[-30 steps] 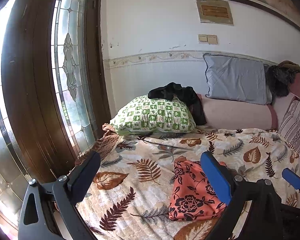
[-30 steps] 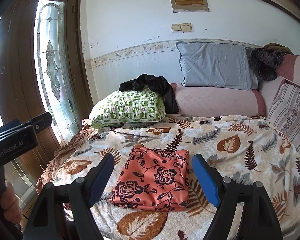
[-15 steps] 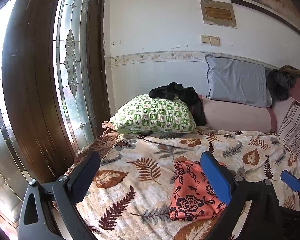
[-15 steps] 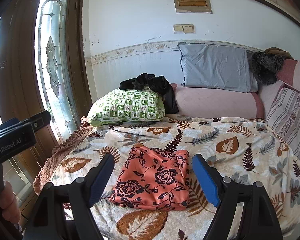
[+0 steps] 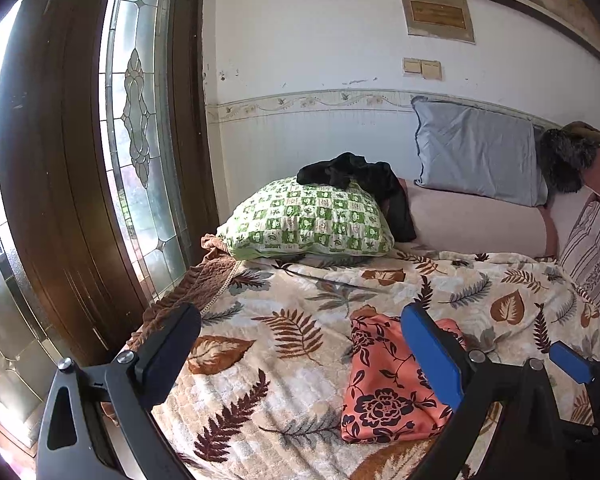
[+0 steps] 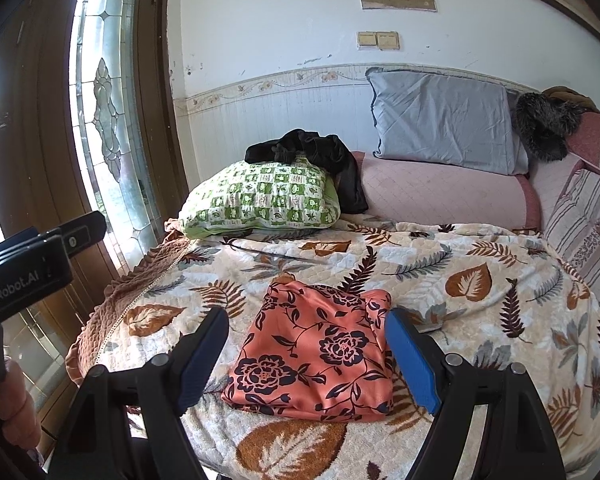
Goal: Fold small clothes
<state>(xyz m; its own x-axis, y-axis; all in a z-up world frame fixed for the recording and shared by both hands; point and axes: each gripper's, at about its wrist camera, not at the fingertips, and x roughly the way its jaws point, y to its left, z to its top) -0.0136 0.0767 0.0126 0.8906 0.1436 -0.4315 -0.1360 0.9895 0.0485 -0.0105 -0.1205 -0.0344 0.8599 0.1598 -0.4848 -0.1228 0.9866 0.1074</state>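
The right gripper (image 6: 306,356) hangs just above the near edge of the bed with its jaws spread wide and nothing clamped between them; its blue fingers (image 6: 411,360) frame the folded orange floral garment (image 6: 314,350) without touching it. That garment lies flat on the leaf-patterned blanket (image 6: 480,280), near the bed's front edge, folded into a rough rectangle. The left gripper (image 5: 300,354) sits to the left of it, jaws likewise released and empty, the garment showing partly behind its right finger (image 5: 430,356). At the lower left of the right wrist view a hand (image 6: 14,404) grips the left tool's handle. Farther back on the blanket, a green checked pillow (image 6: 260,200) rests near the brown ruffled bed edge (image 6: 140,276), with a black garment (image 6: 320,152) draped over its top and down its right side. Behind that a pink bolster (image 6: 440,192) runs along the wall, and a grey pillow (image 6: 440,120) leans upright above it, beside a dark furry item (image 6: 544,124). A wooden door with a leaded glass panel (image 6: 100,120) stands at the left.
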